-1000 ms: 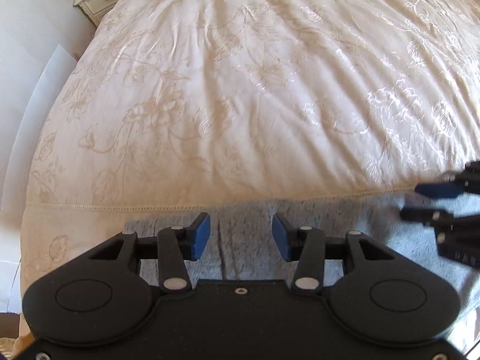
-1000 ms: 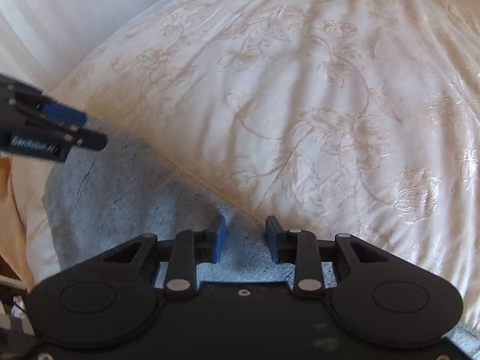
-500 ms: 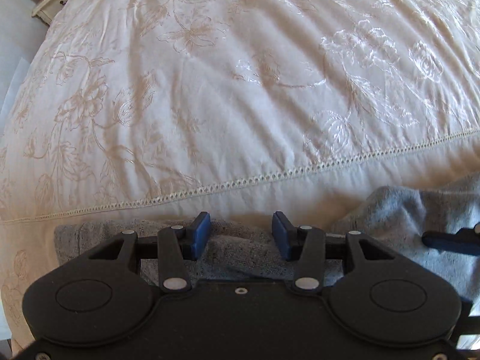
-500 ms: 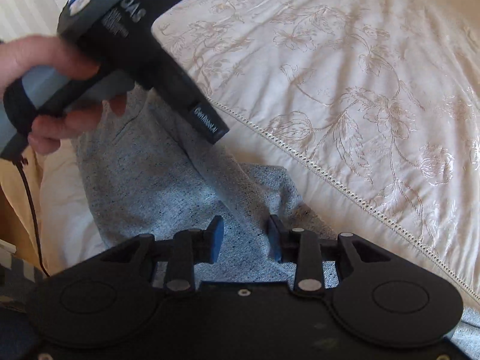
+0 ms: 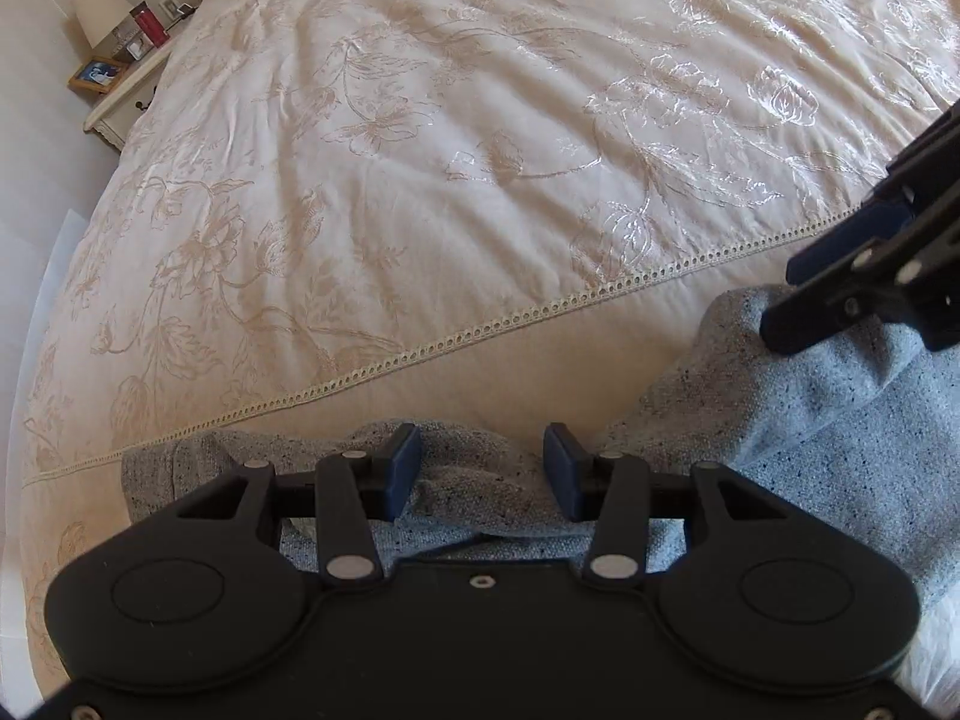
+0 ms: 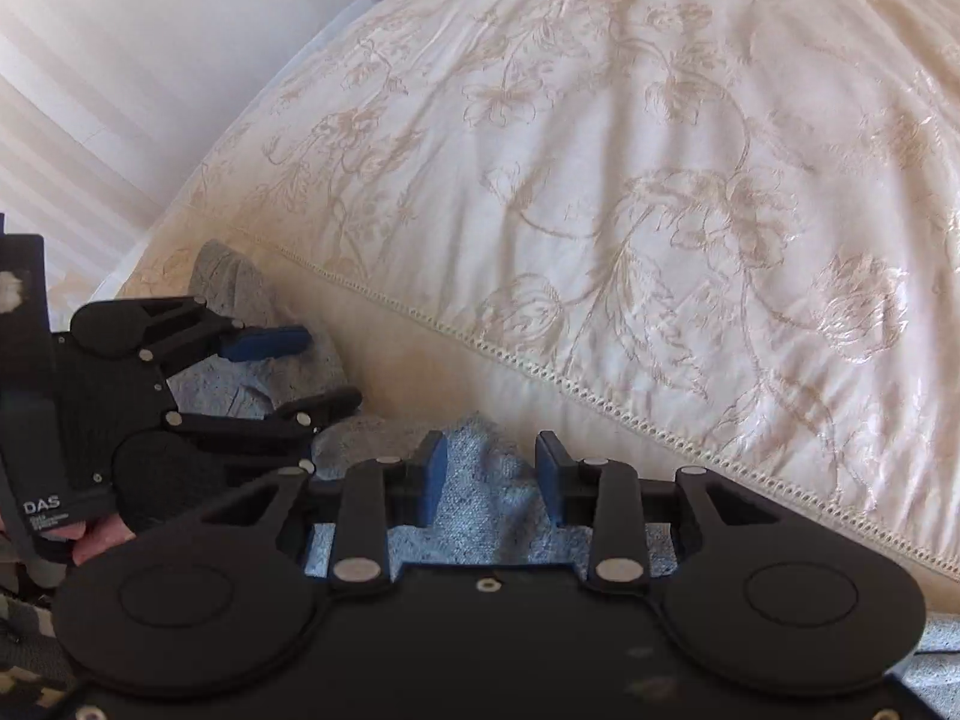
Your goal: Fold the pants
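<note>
The grey knit pants lie bunched along the near edge of the bed. My left gripper is open just above their left end, with a rumple of fabric lying loose between its blue pads. The right gripper reaches in from the right, its lower finger resting on a raised fold. Seen from the right wrist, my right gripper is open over a peak of the pants, and the pads do not pinch it. The left gripper is at the left, low over the cloth.
A cream duvet with floral embroidery and a lace seam covers the bed beyond the pants. At the far left a nightstand carries a lamp and a picture frame. A hand grips the left tool's handle. A pale wall runs along the bed's left side.
The left gripper has come down from in front of the right camera to the pants' left end. The pants, flat a second ago, are now bunched, and the right gripper is closer.
</note>
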A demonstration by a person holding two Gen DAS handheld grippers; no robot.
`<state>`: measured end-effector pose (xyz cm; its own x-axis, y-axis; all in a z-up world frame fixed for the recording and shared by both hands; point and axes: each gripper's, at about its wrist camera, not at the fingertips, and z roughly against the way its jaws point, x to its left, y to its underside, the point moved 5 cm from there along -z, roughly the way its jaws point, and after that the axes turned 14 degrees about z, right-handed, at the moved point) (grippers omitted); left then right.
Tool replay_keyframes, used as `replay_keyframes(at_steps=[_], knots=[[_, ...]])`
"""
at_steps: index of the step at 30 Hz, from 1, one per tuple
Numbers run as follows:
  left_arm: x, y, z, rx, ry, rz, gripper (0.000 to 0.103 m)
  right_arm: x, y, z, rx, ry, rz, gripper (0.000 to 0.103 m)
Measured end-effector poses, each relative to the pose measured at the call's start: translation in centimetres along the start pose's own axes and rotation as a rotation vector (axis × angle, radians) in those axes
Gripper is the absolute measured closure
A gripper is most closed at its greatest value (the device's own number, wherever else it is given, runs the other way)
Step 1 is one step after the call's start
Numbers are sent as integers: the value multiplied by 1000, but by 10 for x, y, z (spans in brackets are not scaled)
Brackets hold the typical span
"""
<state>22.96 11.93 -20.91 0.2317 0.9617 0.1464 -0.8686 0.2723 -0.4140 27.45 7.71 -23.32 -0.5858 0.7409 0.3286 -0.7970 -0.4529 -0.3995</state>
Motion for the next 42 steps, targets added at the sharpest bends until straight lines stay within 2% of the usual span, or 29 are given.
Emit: replay_keyframes(at_steps=[2,5,7,9,14,19,21,27,29,31,32,35,38,39,42], knots=[[3,-2,-1,2,14,13,50,13,8,2,18,-19,40,67],[7,-4,-3,11,37,43,49,39,31,16,-27,-48,121,67],[8,-5,-4,15,50,57,49,56,44,16,7,-88,156,67],[7,-3,-5,13,48,50,49,61,51,8,29,-70,176,67],[7,-3,-3,5,50,34,49,36,39,19,-81,-6,24,67],[8,-3,-3,3,61,41,49,13,17,11,-94,2,-38,67],[8,-2,-2,1,62,43,49,6,11,1,-67,-34,-60,67],[9,-1,0,-10,70,44,49,2,8,-41,80,-235,-157,67],[9,-1,0,-15,74,37,49,2,9,-46,62,-263,-178,67],[11,-3,2,-22,77,31,49,0,8,-44,5,-275,-201,76],[14,-5,5,-34,72,35,51,-2,6,-40,-27,-269,-201,99],[29,-16,24,-86,86,97,52,1,-3,-26,-70,-198,-140,98],[50,-18,37,-123,57,163,52,3,-27,-10,-134,-102,-69,98],[55,-15,35,-109,46,173,52,1,-36,-7,-154,-66,-56,98],[66,5,11,30,14,173,52,-8,-58,-12,-157,16,3,98]])
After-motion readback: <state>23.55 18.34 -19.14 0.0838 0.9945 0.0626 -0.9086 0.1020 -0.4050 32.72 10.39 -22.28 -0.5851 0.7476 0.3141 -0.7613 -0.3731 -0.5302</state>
